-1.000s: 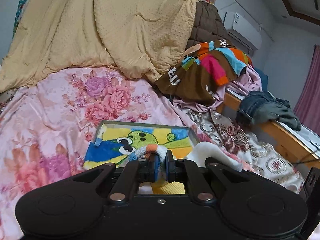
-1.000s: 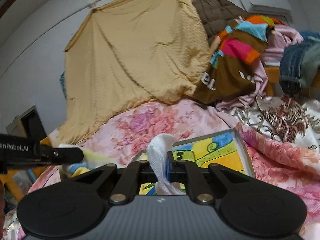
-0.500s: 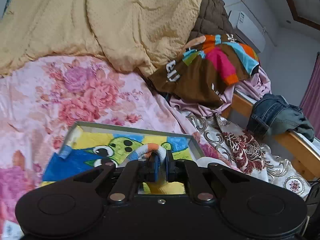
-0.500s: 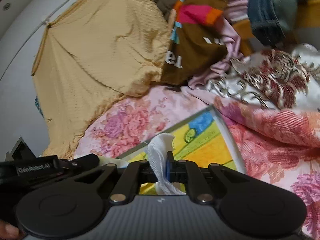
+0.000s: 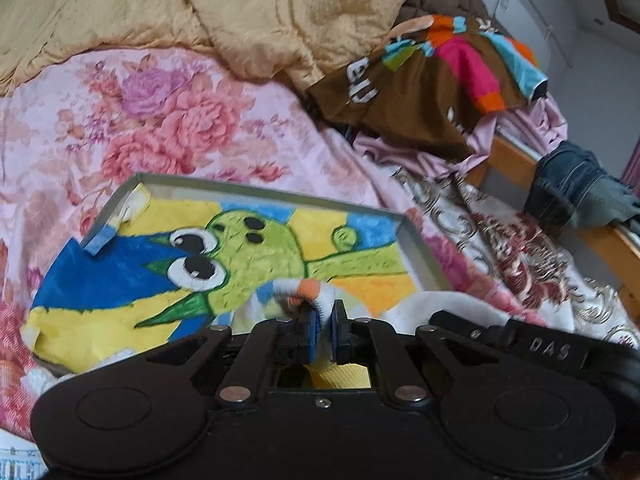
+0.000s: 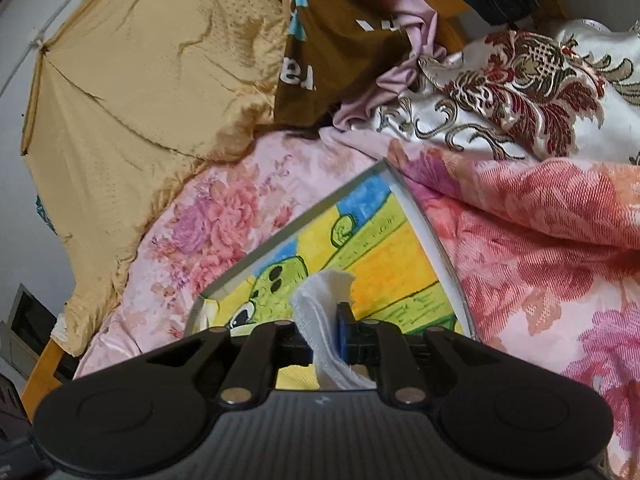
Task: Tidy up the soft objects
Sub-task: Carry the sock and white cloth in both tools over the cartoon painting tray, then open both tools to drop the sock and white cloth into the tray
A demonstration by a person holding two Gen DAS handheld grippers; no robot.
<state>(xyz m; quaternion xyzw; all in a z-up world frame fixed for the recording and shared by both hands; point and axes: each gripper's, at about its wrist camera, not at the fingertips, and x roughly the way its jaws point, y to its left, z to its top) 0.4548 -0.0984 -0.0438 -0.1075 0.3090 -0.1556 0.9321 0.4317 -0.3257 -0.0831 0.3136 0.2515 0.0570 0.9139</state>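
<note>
Gripping a rolled edge of white, orange and blue fabric [image 5: 298, 290], our left gripper [image 5: 323, 322] has its blue pads [image 5: 312, 332] pressed hard together on the cloth, just above the near end of a shallow tray [image 5: 420, 248] lined with a green cartoon drawing. Our right gripper [image 6: 326, 330] carries a white woven cloth [image 6: 320, 300] that stands up between its jaws; those jaws have just been easing apart, and we cannot tell whether both pads press on the cloth, since it covers the left one. That tray [image 6: 440, 256] lies on a pink floral quilt [image 5: 180, 128], whose folds rise against the tray's right rim in the right wrist view. Behind it a tan blanket [image 5: 260, 12] is heaped up, and to its right a brown garment with bright sleeves [image 5: 432, 80] sits on lilac cloth. A cream and maroon brocade cover [image 6: 520, 92] and folded jeans [image 5: 576, 188] lie along a wooden bed rail [image 5: 516, 164]. Both gripper bodies hide the tray's near edge and the lower part of each held piece.
</note>
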